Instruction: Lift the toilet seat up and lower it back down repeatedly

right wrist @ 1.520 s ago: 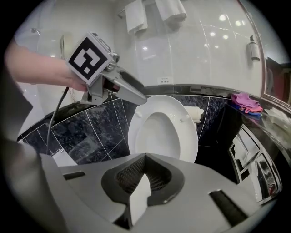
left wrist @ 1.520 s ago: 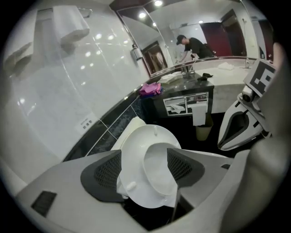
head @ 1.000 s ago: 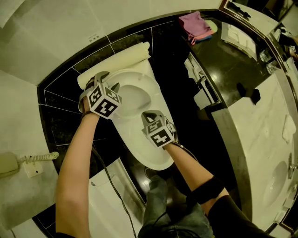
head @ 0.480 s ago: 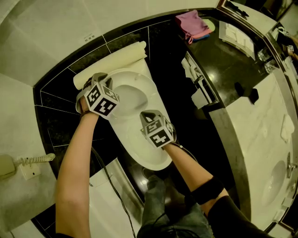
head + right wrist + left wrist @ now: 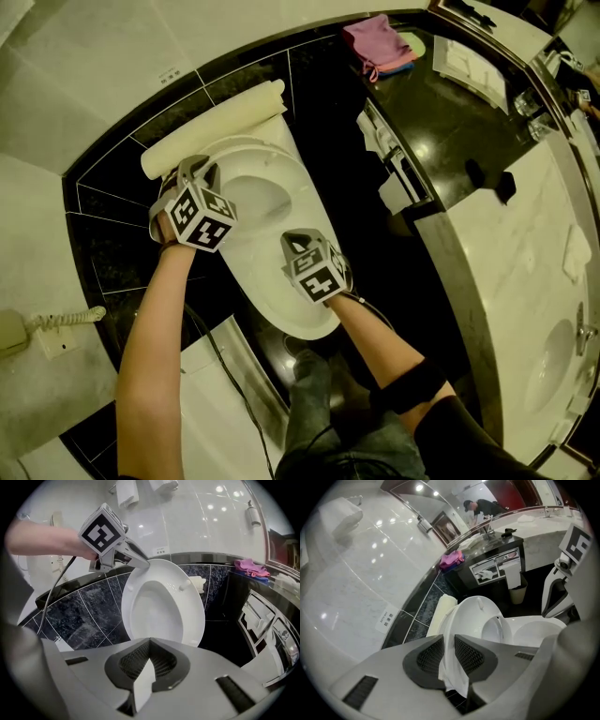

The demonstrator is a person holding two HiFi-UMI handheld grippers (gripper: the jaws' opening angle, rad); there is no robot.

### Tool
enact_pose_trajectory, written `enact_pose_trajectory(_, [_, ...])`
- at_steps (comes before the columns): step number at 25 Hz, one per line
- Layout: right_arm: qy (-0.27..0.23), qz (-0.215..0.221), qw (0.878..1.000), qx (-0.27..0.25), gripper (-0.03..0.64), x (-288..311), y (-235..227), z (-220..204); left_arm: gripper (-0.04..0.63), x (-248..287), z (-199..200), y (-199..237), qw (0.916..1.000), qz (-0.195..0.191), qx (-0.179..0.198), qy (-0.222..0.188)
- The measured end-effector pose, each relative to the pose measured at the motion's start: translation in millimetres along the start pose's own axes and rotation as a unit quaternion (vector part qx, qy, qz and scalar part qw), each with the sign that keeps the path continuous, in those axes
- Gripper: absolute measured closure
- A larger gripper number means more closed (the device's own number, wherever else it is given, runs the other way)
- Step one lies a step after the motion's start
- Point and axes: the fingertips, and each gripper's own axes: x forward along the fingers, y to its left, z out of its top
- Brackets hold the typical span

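Note:
The white toilet seat (image 5: pixel 187 616) stands raised, close to upright, in front of the tank. My left gripper (image 5: pixel 199 169) is at the seat's upper left edge. Its pads are shut on that thin white edge (image 5: pixel 449 667), as the right gripper view also shows (image 5: pixel 143 563). My right gripper (image 5: pixel 300 239) sits low at the front of the bowl (image 5: pixel 281 305). Its jaws (image 5: pixel 149 660) are nearly together with a white sliver pinched between them, which looks like the bowl's front rim.
A cream tank top (image 5: pixel 211 127) lies behind the seat against the dark tiled wall. At the right stand a black counter with a pink cloth (image 5: pixel 375 42), a paper holder (image 5: pixel 394 155) and a pale vanity (image 5: pixel 525 281). A wall phone (image 5: pixel 19 328) hangs at the left.
The left gripper's jaws have drawn together on the seat's edge and shifted slightly left. The right gripper has stayed at the bowl's front.

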Motion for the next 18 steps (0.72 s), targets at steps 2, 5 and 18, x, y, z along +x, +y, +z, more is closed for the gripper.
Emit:
enact_pose_trajectory(2, [0.002, 0.001, 1.000, 0.000, 0.600, -5.3, 0.1, -3.0, 0.522, -7.7, 1.2, -6.5, 1.0000, 0.006, 0.002, 0.000])
enact_pose_trajectory(5, [0.003, 0.003, 1.000, 0.001, 0.600, -13.1, 0.7, -7.5, 0.523, -21.5, 3.8, -17.9, 0.9999, 0.013, 0.004, 0.000])
enact_pose_trajectory(18, [0.019, 0.018, 1.000, -0.011, 0.600, -33.5, 24.5, -36.5, 0.525, -84.5, 10.3, -85.7, 0.9986, 0.050, 0.013, -0.015])
